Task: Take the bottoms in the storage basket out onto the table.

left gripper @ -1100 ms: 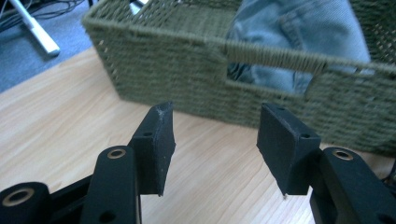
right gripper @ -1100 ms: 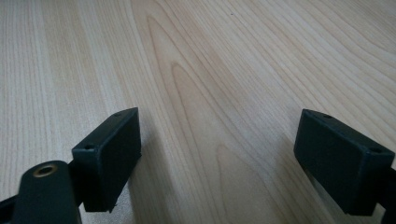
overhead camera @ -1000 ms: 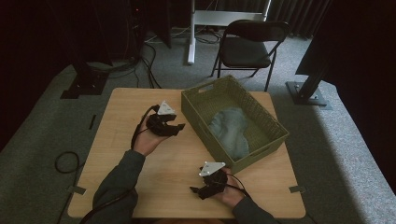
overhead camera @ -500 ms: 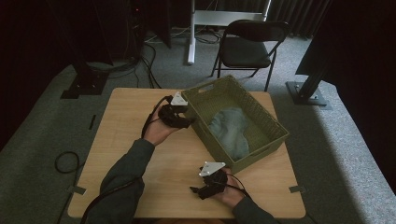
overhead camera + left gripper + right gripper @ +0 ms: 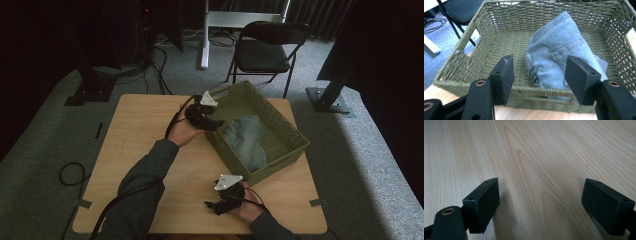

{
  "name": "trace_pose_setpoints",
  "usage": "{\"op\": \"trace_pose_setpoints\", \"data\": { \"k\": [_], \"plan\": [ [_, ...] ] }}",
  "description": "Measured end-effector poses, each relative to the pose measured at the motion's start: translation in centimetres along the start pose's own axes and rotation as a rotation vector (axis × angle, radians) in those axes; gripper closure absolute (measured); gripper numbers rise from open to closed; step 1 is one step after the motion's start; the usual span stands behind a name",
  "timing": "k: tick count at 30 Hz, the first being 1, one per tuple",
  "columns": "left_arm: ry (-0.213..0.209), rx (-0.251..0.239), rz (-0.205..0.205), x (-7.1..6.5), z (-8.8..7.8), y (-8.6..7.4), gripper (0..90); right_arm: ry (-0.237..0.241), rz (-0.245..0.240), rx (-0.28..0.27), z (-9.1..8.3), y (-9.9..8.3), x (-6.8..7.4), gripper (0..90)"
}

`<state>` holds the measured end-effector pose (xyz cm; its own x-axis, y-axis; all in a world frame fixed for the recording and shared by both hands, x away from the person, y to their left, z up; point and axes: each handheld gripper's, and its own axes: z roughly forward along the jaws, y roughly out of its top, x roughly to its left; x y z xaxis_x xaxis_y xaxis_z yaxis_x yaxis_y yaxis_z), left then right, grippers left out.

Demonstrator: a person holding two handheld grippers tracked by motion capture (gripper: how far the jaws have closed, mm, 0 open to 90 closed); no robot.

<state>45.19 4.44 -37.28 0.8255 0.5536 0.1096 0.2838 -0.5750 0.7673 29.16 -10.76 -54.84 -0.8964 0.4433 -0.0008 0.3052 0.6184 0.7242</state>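
Observation:
A green woven basket stands on the right half of the wooden table, with folded light-blue jeans lying inside. My left gripper hovers at the basket's left rim and points into it. In the left gripper view the jaws of the left gripper stand apart and have just been opening wider. Nothing is between them, and the basket wall and jeans lie just ahead. My right gripper rests low near the table's front edge. It is open over bare wood, as the right gripper view shows.
A black folding chair stands behind the table. Stand bases sit at the far left and right of the floor. A cable loop lies on the carpet to the left. Bare tabletop stretches left of the basket.
My left hand has carried its gripper to the right and slightly up, from the table's middle to the basket's left rim. The right gripper has stayed where it was.

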Motion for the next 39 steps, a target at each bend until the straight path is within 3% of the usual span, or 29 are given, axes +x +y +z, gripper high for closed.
{"op": "trace_pose_setpoints", "data": {
  "k": [13, 17, 33, 39],
  "plan": [
    [-0.035, 0.025, 0.029, -0.9, 2.9, 2.1, 40.8, -0.014, 0.013, 0.000, -0.6, -0.6, 0.4, 15.0],
    [-0.051, 0.042, 0.046, -1.6, 4.7, 3.0, 39.4, -0.021, 0.018, 0.000, -0.8, -0.8, 0.6, 15.1],
    [-0.117, 0.103, -0.003, -2.3, 10.6, 4.9, 29.8, -0.020, 0.020, 0.000, -0.8, -0.8, 0.6, 15.0],
    [-0.146, 0.163, 0.018, -3.1, 12.0, 5.0, 28.3, -0.020, 0.020, 0.000, -0.8, -0.8, 0.6, 15.0]
  ]
}}
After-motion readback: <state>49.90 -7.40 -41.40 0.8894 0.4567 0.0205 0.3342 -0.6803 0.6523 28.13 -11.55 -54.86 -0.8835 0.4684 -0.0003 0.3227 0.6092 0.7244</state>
